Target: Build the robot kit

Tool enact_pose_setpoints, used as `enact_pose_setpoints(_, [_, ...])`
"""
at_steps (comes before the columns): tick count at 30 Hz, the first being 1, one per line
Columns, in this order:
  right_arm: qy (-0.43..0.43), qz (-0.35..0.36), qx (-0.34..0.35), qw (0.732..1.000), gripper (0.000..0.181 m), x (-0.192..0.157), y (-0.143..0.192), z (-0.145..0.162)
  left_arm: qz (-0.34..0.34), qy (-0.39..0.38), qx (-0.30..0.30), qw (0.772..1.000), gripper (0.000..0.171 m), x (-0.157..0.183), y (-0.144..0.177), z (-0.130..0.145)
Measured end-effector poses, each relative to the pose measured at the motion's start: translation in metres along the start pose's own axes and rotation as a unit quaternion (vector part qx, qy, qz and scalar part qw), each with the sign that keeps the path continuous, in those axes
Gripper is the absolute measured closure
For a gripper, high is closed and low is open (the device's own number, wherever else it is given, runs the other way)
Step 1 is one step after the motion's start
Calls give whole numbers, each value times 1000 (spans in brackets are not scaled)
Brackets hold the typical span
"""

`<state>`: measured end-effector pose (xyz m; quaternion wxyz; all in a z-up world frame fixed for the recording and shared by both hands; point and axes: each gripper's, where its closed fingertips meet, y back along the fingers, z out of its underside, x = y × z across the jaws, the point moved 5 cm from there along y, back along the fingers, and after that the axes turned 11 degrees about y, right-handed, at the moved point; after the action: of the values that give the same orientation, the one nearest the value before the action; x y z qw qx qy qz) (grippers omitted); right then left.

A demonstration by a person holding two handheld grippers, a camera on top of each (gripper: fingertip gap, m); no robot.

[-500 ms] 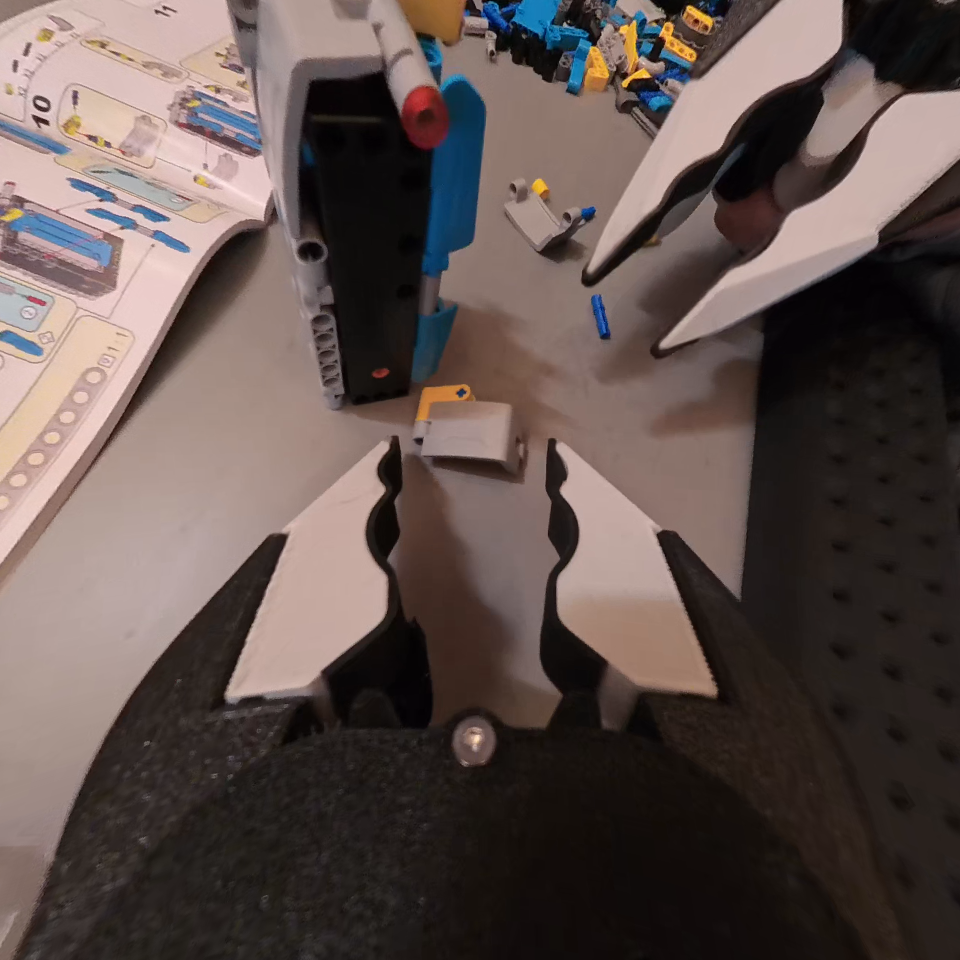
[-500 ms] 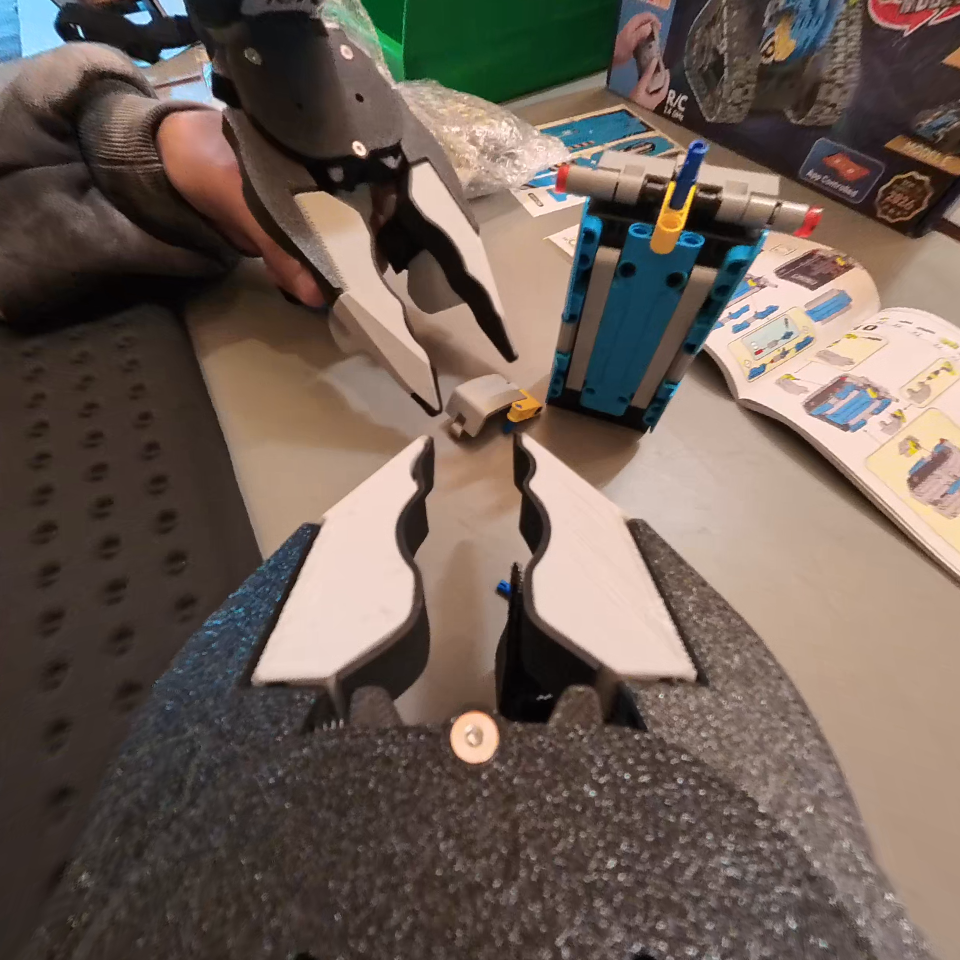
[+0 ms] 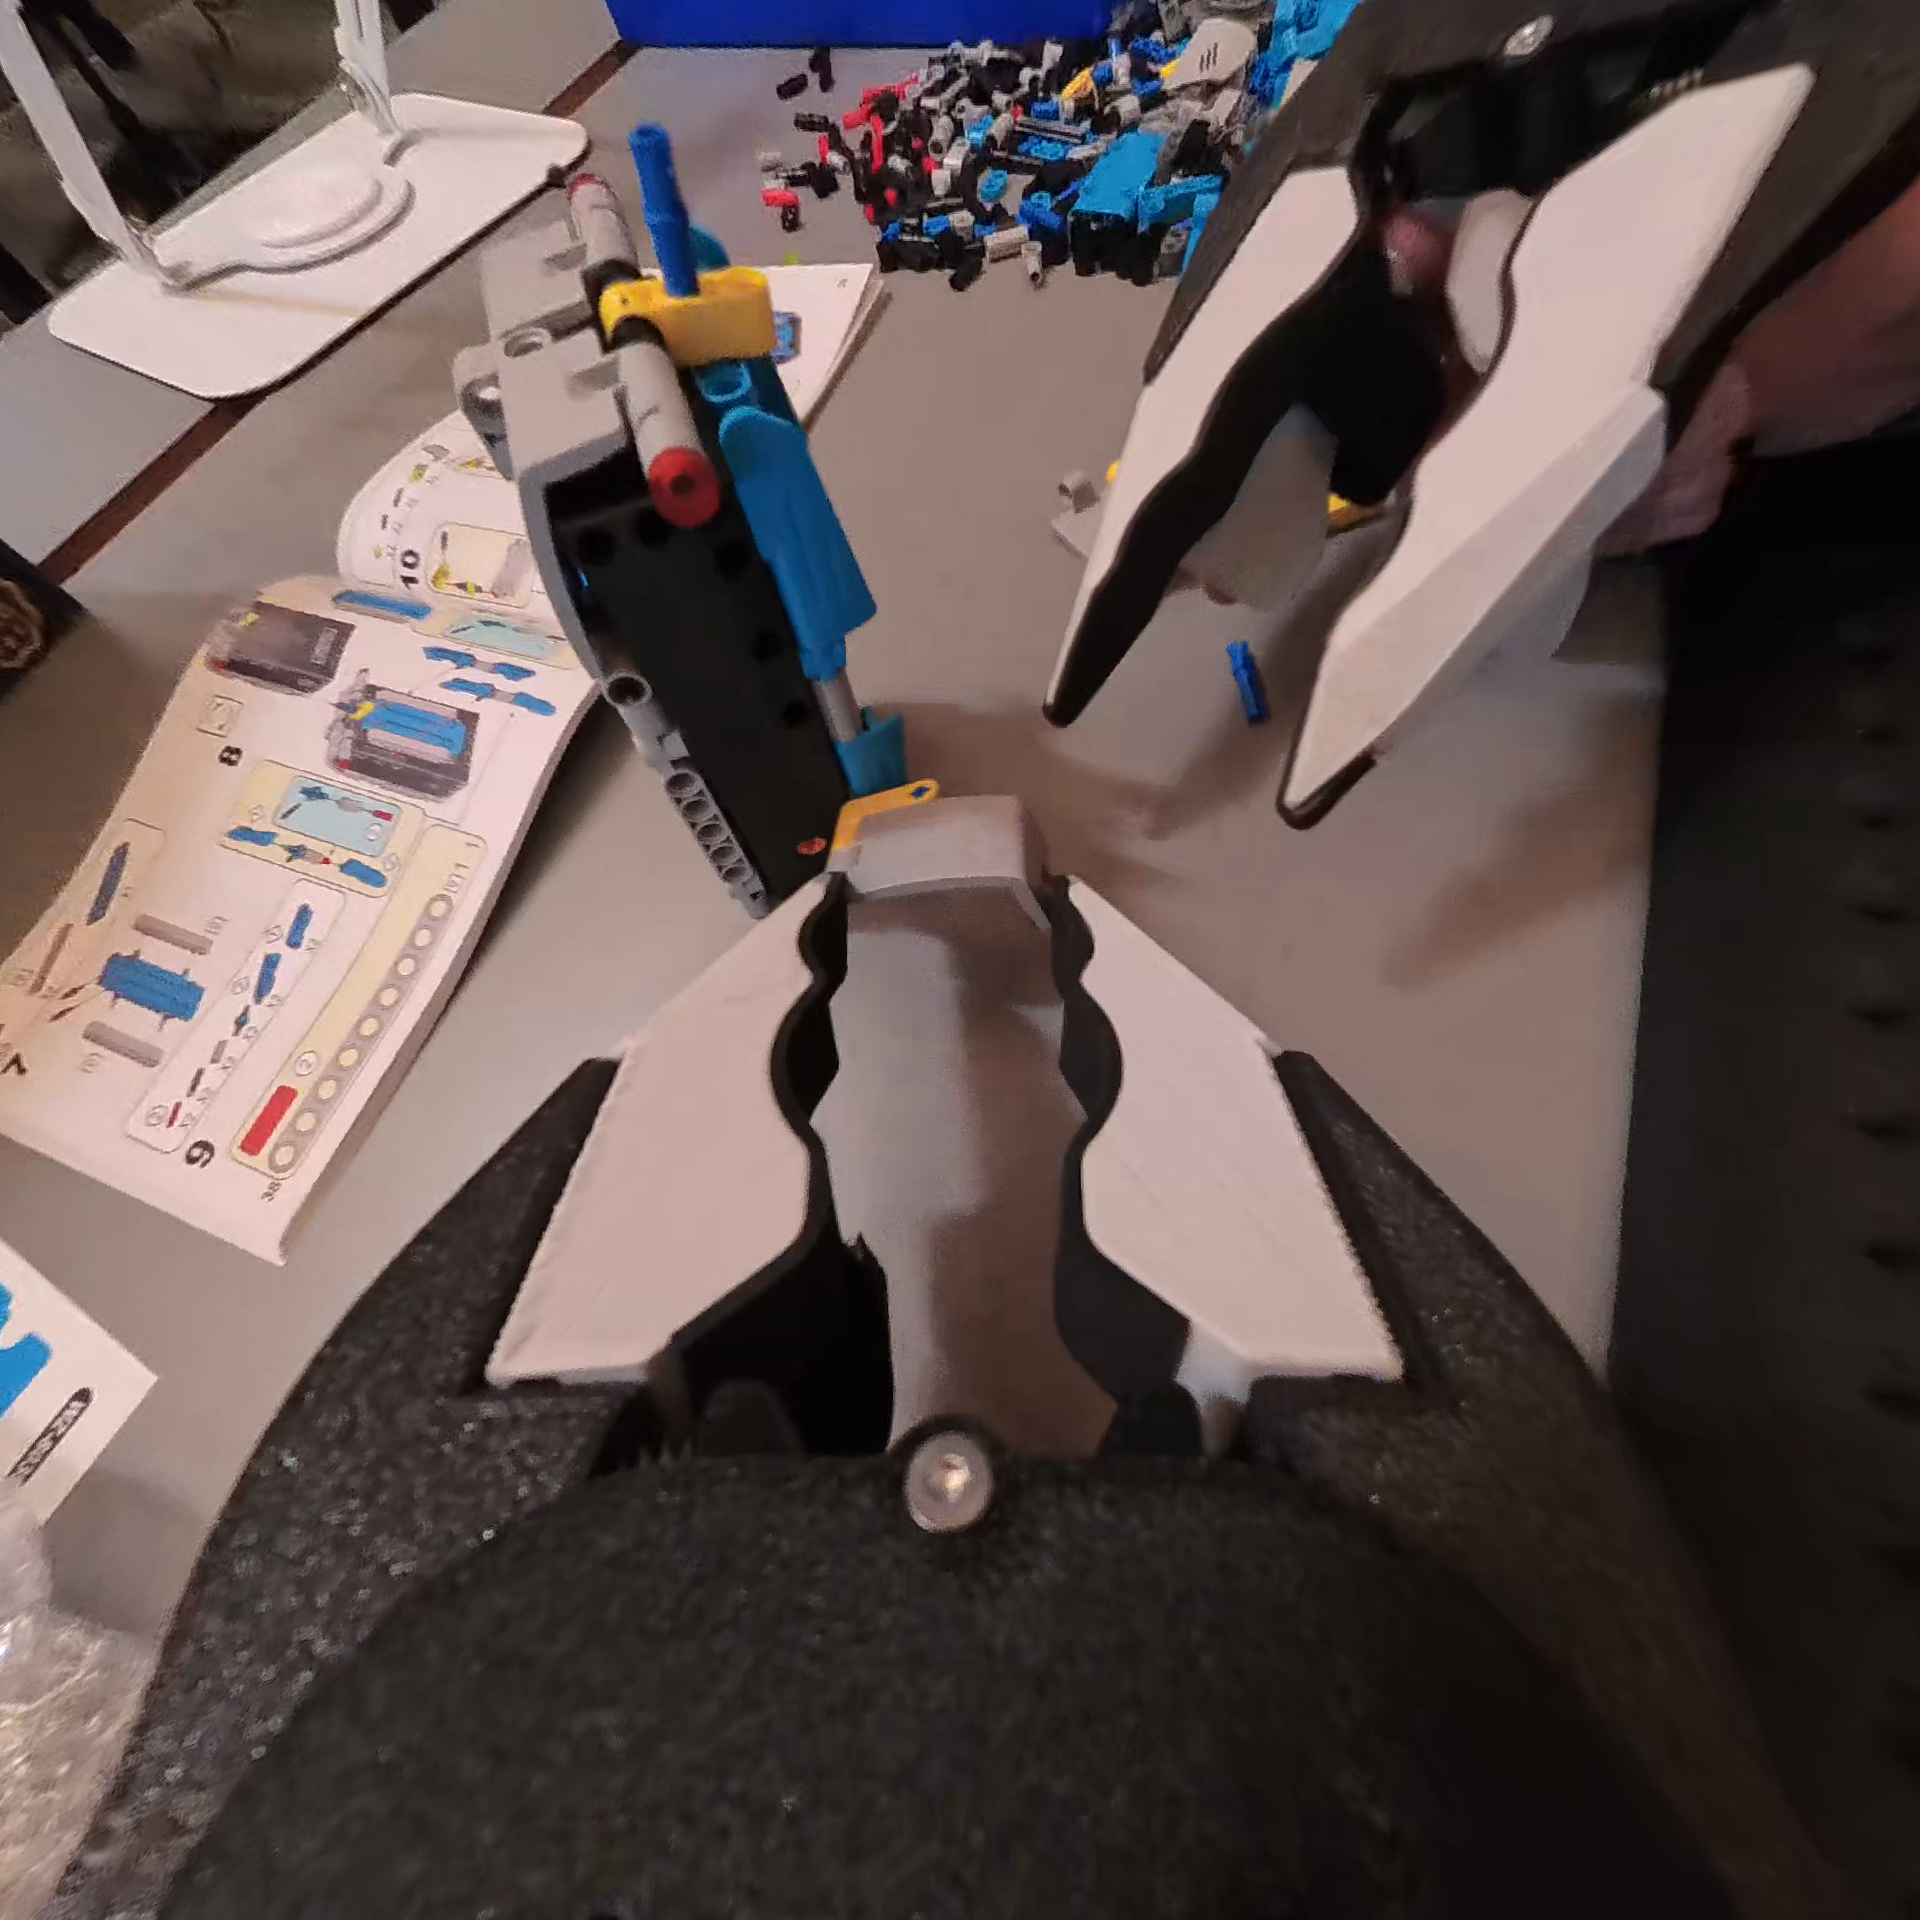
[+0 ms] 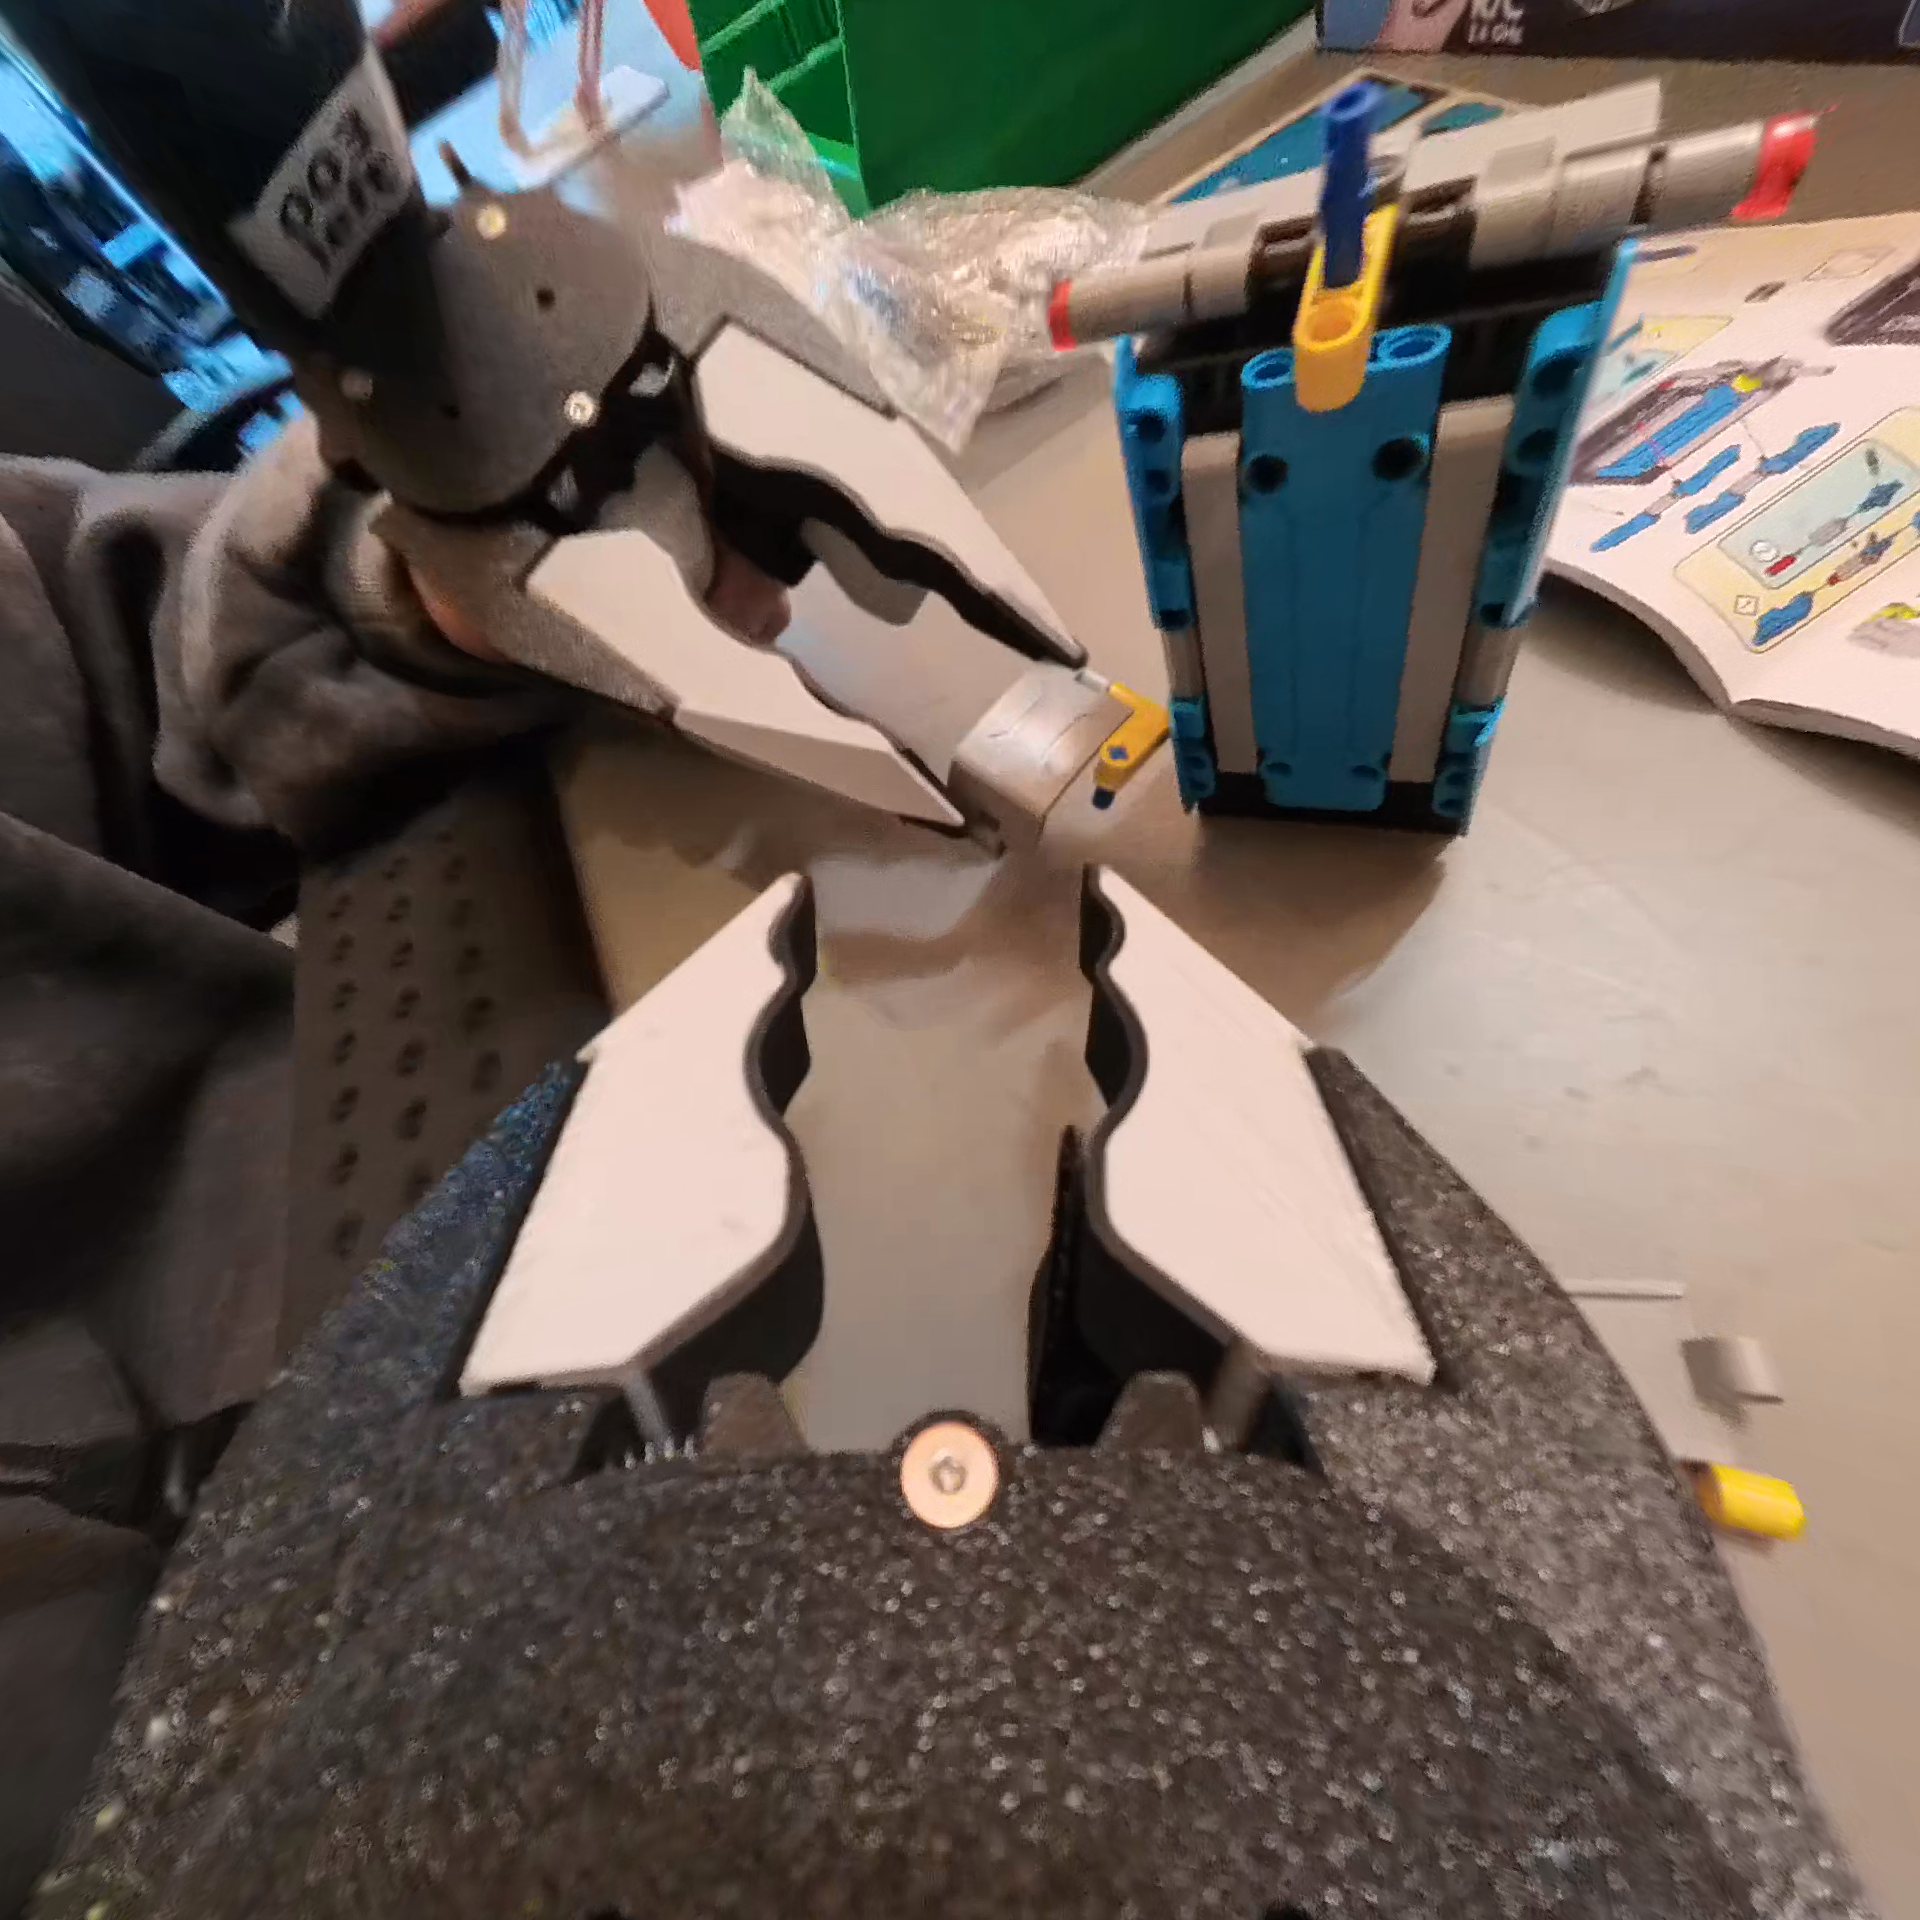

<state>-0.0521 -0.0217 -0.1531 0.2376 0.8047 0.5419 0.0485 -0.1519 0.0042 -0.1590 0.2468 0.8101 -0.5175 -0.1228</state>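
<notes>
A small grey panel piece with a yellow connector is gripped at the left gripper fingertips, lifted off the grey table, its yellow end pointed toward the upright blue-and-black brick assembly. The right gripper is held parted and empty, just short of the piece.

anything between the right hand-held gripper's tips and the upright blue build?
Only bare table, per right wrist view. The left hand-held gripper holds a grey panel piece just left of that stretch.

Both wrist cameras look down closely, facing each other, sharing the block model.
</notes>
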Motion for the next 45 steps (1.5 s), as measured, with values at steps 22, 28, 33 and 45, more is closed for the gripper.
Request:
enact_pose_setpoints(22, [-43, -61, 67, 995, 179, -2, 8, -20, 47, -32, 144, 988, 133, 19, 34, -27])
enact_pose_setpoints(28, [137, -9, -48, 989, 179, -25, -13, -3, 191, 55, 115, 973, 136, 19, 40, -21])
enact_pose_setpoints(33, [145, -31, -9, 989, 179, -33, -8, -10, 185, -5, 79, 979, 151, 26, 35, -8])
enact_pose_setpoints(45, [128, -73, 13, 989, 179, -38, -5, -13, 240, 6, 46, 970, 160, 26, 36, 3])
